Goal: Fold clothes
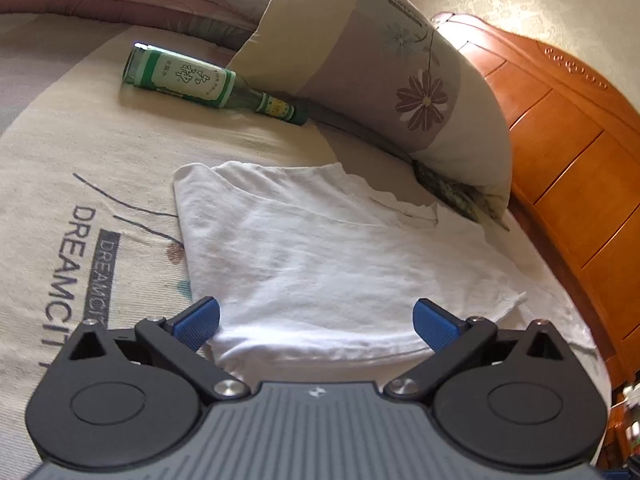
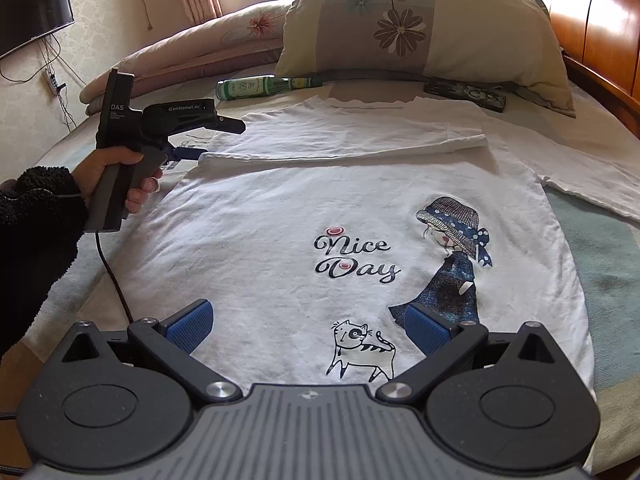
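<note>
Right gripper (image 2: 308, 332): its blue pads are standing wide apart with nothing between them, hovering over the near hem of the shirt, by the printed cat.
Left gripper (image 1: 316, 322): in its own view the jaws are likewise gaping and holding nothing, poised just above a white edge of the cloth; in the right wrist view it (image 2: 218, 136) is hanging at the shirt's left side, carried by a hand (image 2: 116, 176) in a dark fleecy sleeve.
Why so held: my guess is that the two are flanking the garment in order to take an edge each.
T-shirt (image 2: 320, 216): one white shirt is lying print-up on the bed (image 2: 592, 240), its left sleeve appearing to lie turned in across the chest, its right sleeve spreading out flat; so it is looking partly folded, or partly opened out, and I cannot tell which.
Bottle (image 1: 192, 78): one green bottle is lying on its side beyond the collar, neck towards the pillow.
Dark flat object (image 2: 466, 94): one, lying under the pillow's edge; too unclear to name.
Pillow (image 2: 416, 28): one flowered pillow is leaning against the wooden headboard (image 1: 560, 128).
Quilt (image 2: 224, 40): one folded bundle is sitting farthest off.
</note>
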`<state>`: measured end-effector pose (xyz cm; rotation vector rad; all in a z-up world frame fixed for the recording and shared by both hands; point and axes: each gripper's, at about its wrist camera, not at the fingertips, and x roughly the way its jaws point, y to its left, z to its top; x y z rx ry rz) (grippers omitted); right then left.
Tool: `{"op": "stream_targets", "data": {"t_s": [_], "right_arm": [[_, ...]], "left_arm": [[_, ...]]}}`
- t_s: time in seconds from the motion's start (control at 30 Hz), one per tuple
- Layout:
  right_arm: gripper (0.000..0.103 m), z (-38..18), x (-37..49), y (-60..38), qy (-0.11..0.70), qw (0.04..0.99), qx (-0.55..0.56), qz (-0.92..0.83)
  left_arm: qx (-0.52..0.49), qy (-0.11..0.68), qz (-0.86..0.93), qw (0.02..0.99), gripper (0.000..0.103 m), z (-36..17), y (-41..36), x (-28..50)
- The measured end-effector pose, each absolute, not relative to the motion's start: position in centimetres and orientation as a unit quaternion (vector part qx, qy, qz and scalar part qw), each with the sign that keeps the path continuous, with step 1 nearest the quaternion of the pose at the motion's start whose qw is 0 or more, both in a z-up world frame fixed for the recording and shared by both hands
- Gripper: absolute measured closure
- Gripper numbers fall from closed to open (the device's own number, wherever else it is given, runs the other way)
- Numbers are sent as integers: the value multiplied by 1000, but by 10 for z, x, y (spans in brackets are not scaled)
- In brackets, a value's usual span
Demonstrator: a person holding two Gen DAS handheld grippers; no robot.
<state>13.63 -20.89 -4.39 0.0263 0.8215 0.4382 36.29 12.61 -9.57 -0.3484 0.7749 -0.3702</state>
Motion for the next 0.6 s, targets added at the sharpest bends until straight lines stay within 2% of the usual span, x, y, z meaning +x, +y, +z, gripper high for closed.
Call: {"op": "stream_targets", "data": {"t_s": [0.17, 0.23, 0.33, 0.6], "right_arm": [[0, -43, 137, -199, 388, 893, 11, 228], [0, -44, 136, -197, 390, 892, 6, 231], [0, -43, 134, -201, 392, 891, 3, 230], [0, -44, 134, -213, 396, 893, 11, 213]], "left_arm": [[-191, 344, -210, 895, 1, -82, 126, 393], [-221, 366, -221, 877, 1, -97, 127, 409], [-246, 351, -192, 883, 1, -111, 136, 415], [-336, 329, -127, 873, 1, -105, 174, 433]]}}
